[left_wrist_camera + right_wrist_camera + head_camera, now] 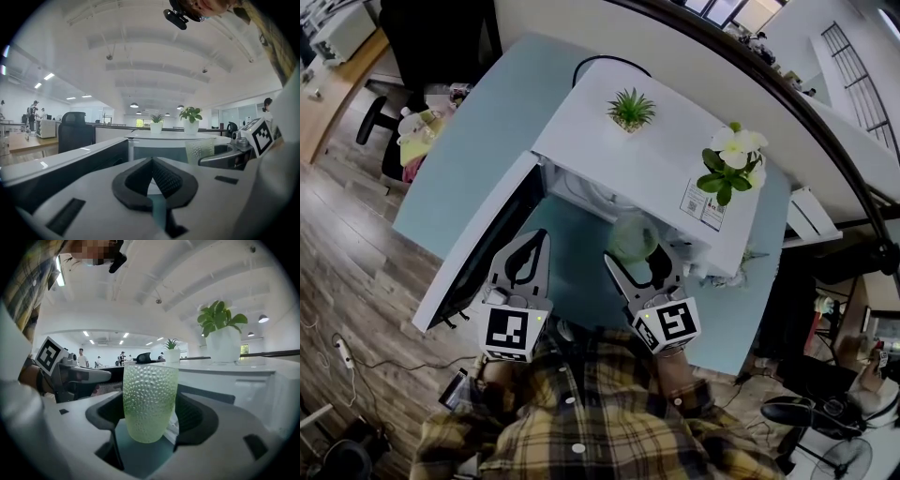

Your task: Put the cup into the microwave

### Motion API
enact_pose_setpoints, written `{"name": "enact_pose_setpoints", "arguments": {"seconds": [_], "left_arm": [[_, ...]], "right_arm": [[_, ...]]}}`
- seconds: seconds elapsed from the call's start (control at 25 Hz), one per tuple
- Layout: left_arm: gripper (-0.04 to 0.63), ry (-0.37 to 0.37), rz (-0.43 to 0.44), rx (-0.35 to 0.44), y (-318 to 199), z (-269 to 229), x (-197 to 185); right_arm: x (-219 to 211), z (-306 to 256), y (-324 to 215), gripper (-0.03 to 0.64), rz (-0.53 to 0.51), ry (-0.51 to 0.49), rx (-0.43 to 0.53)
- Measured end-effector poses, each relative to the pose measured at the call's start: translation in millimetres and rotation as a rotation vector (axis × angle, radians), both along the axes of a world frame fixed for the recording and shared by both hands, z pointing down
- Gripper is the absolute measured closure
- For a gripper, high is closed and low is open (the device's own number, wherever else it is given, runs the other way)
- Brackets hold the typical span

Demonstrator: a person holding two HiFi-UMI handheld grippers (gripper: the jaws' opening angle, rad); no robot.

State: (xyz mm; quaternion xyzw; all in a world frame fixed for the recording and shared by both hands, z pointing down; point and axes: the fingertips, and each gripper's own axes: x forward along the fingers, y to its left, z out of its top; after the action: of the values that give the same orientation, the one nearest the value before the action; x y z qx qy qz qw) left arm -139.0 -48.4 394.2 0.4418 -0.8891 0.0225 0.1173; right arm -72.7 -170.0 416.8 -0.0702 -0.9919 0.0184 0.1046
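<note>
A pale green dimpled cup (633, 238) stands upright between the jaws of my right gripper (635, 257), which is shut on it just in front of the microwave's open cavity (581, 192). In the right gripper view the cup (149, 401) fills the gap between the black pads (197, 420). The white microwave (647, 159) sits on a light blue table (478, 150), its door (478, 248) swung open to the left. My left gripper (542, 240) is shut on nothing, beside the door's inner face. From the left gripper view the cup (200, 150) shows to the right.
Two potted plants stand on the microwave's top, a small spiky one (631, 110) and a white-flowered one (731, 161). A black cable (591, 64) loops behind the microwave. An office chair (394, 131) and wooden floor (356, 272) lie left of the table.
</note>
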Motion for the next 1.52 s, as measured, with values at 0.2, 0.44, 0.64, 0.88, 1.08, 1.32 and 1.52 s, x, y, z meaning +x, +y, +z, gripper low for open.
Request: {"name": "enact_pose_setpoints", "arguments": {"seconds": [0.2, 0.44, 0.64, 0.88, 1.08, 1.32, 1.52], "left_arm": [[0.606, 0.019, 0.014, -0.003, -3, 10, -1], [0.606, 0.041, 0.034, -0.009, -8, 21, 0], [0.606, 0.057, 0.051, -0.013, -12, 29, 1], [0.606, 0.068, 0.06, -0.019, -16, 39, 1], [0.606, 0.071, 0.061, -0.018, -14, 45, 1], [0.606, 0.083, 0.064, -0.024, -11, 54, 6], [0.606, 0.086, 0.063, -0.011, -10, 58, 8]], "right_arm": [[-10, 11, -1, 0.272, 0.002, 0.009, -0.002], [-22, 27, -2, 0.272, 0.015, 0.033, 0.001], [-32, 42, 0, 0.272, 0.008, 0.041, 0.003], [-40, 64, -2, 0.272, 0.027, 0.058, 0.013], [-48, 78, 0, 0.272, 0.038, 0.058, 0.04], [-59, 90, -3, 0.272, 0.075, 0.05, 0.073], [-70, 99, -9, 0.272, 0.112, 0.045, 0.097]]}}
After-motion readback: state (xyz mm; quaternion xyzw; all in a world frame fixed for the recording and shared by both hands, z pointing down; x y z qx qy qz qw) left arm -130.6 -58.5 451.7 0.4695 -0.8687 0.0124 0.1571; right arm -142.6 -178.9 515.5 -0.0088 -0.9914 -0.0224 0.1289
